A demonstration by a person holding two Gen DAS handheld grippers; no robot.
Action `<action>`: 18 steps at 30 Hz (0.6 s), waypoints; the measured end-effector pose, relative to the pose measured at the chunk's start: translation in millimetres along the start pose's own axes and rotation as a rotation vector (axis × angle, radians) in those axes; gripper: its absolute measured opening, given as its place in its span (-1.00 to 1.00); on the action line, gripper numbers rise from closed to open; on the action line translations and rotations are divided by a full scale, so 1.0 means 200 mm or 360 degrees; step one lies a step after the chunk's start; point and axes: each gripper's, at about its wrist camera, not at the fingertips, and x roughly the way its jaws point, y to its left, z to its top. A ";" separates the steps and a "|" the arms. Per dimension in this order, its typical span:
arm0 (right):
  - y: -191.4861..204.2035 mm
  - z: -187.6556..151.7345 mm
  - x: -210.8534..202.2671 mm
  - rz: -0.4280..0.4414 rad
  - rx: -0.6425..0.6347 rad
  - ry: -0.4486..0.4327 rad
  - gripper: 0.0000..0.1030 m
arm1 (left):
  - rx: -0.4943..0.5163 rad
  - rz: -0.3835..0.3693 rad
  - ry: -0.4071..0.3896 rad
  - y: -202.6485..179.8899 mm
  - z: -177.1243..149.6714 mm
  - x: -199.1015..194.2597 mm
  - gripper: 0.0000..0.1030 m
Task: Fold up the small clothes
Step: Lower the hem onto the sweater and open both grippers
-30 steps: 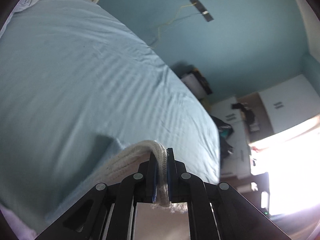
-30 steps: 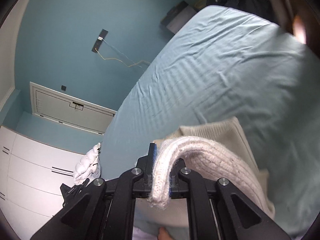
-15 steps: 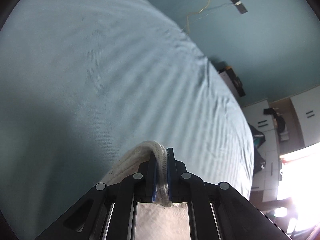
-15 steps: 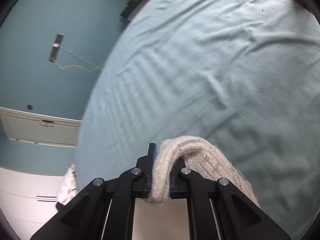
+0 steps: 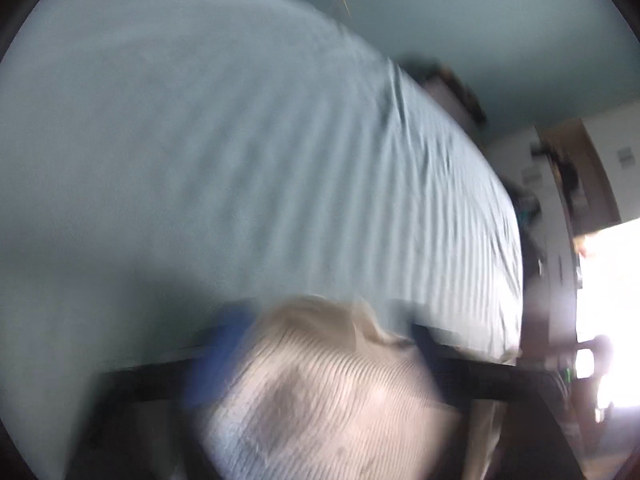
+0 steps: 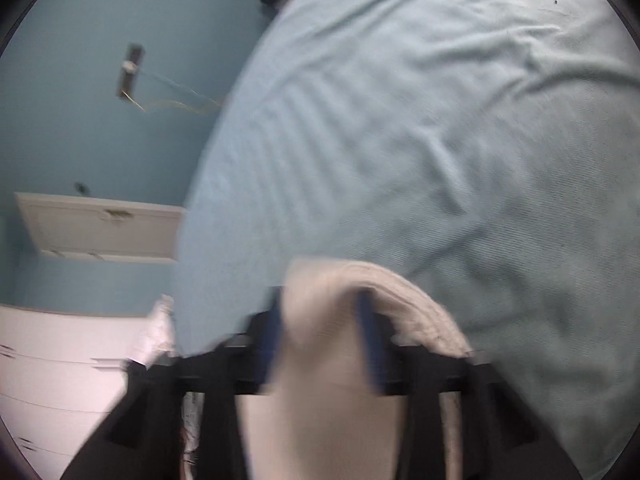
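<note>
A cream knitted garment (image 5: 320,392) lies between the spread fingers of my left gripper (image 5: 324,344), over the light blue bed sheet (image 5: 200,160); the view is blurred. In the right wrist view the same cream knit (image 6: 320,352) drapes between the parted fingers of my right gripper (image 6: 320,332), with part of it trailing to the right (image 6: 424,316) on the sheet (image 6: 440,120). Both sets of jaws stand wide apart, with the cloth loose between them.
A teal wall (image 6: 80,120) with a white door (image 6: 104,228) and white drawers (image 6: 60,380) stands left of the bed. A white cloth bundle (image 6: 156,336) lies at the bed's edge. A bright window (image 5: 608,320) and dark furniture are at the right.
Both grippers were shut on the knit's edge; now both have opened and the cloth lies slack between their fingers. Both views are motion-blurred.
</note>
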 end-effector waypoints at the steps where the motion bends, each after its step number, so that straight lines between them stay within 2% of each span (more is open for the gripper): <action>1: -0.02 0.01 -0.08 0.0076 0.0104 -0.0105 0.84 | -0.0044 -0.0050 -0.0108 0.01 0.01 -0.05 1.00; 2: -0.04 0.02 -0.12 0.0098 0.0176 -0.0168 0.89 | -0.0077 -0.0081 -0.0151 0.01 0.02 -0.09 1.00; 4: -0.06 0.01 -0.20 0.0080 0.0263 -0.0286 0.89 | -0.0120 -0.0051 -0.0219 0.03 0.00 -0.15 1.00; 5: -0.06 -0.01 -0.23 0.0012 0.0249 -0.0330 0.89 | -0.0101 -0.0004 -0.0240 0.03 -0.03 -0.16 1.00; 7: -0.02 -0.03 -0.24 -0.0186 0.0132 -0.0344 0.89 | 0.0048 0.0165 -0.0263 -0.01 -0.08 -0.17 1.00; 9: 0.05 -0.09 -0.22 -0.0471 -0.0154 -0.0299 0.89 | 0.0231 0.0306 -0.0260 -0.06 -0.16 -0.16 1.00; 11: 0.07 -0.15 -0.15 -0.0689 -0.0399 -0.0239 0.89 | 0.0406 0.0320 -0.0196 -0.07 -0.27 -0.13 1.00; 13: 0.02 -0.19 -0.09 -0.0774 -0.0549 -0.0149 0.89 | 0.0516 0.0264 -0.0089 -0.09 -0.41 -0.06 1.00; 16: -0.08 -0.19 0.00 -0.0790 -0.0482 0.0000 0.84 | 0.0584 0.0226 0.0023 -0.10 -0.59 0.06 1.00; 17: -0.11 -0.19 0.04 -0.0825 -0.0467 0.0034 0.71 | 0.0602 0.0246 0.0033 -0.09 -0.64 0.10 1.00; 18: -0.11 -0.20 0.07 -0.0880 -0.0486 0.0062 0.39 | 0.0609 0.0306 0.0042 -0.07 -0.69 0.16 1.00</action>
